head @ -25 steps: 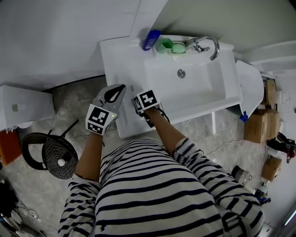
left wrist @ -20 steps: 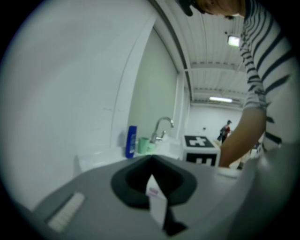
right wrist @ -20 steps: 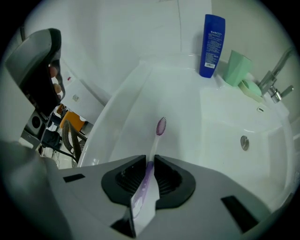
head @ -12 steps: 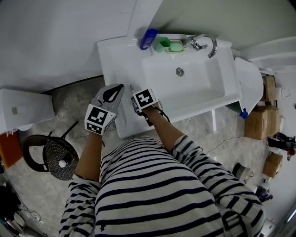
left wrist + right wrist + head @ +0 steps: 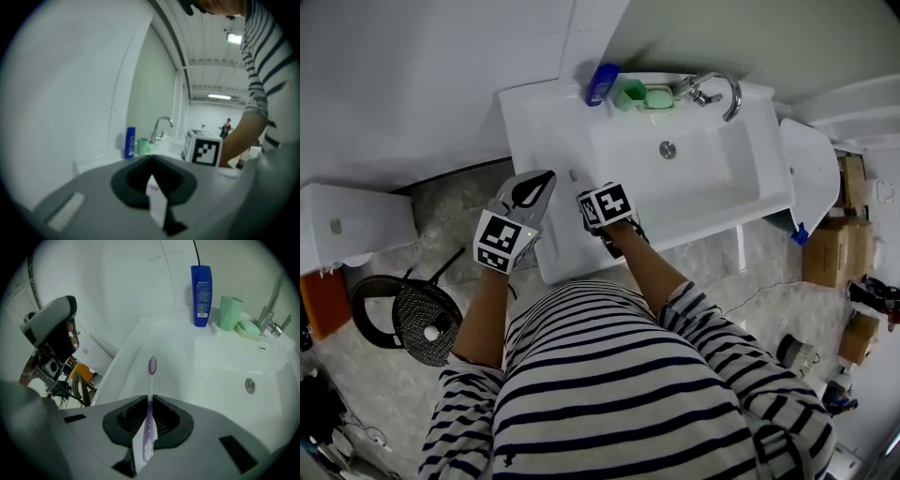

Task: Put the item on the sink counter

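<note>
Right tongs: just closed on toothbrush, head jutting forward | left tongs: shut

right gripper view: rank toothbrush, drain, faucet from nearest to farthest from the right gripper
1. Toothbrush, held in the right gripper, whose jaws have just closed on it.
2. Drain, down in the basin, to the right.
3. Faucet, back right, behind the basin.
</note>
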Motion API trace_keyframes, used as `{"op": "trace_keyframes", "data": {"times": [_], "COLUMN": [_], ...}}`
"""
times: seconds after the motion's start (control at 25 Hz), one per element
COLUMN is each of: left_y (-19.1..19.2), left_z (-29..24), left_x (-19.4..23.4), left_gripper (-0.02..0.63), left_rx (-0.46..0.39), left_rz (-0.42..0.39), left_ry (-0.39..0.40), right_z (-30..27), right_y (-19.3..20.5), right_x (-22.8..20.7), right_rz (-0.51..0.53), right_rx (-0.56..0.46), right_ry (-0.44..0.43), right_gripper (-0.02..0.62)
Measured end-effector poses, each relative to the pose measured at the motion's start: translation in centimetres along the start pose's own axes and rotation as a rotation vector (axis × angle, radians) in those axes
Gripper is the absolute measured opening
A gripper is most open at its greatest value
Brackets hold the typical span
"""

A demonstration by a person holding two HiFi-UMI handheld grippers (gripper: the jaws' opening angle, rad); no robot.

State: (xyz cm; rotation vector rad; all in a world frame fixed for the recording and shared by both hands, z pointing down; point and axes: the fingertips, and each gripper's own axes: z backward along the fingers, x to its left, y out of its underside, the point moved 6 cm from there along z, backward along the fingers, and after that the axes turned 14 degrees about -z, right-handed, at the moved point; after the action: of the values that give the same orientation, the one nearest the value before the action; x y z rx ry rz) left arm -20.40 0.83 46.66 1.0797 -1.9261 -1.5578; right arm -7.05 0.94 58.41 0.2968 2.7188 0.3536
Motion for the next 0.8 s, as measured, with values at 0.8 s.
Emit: {"op": "trace_keyframes", "data": {"times": [0.8], "left_y": [-6.6], "left_z": [-4.4], "left_x": [-0.1], "left_gripper": [0.006], "left_rx": [-0.053], "left_rz": [-0.040], "left_ry": [0.027], "right_z": [11.7], "right_y": [-7.0], "right_x": [-1.1], "right_rz": [0.012], "right_rx": [-0.408], "right_ry": [-0.176], "right_gripper": [0.037]}}
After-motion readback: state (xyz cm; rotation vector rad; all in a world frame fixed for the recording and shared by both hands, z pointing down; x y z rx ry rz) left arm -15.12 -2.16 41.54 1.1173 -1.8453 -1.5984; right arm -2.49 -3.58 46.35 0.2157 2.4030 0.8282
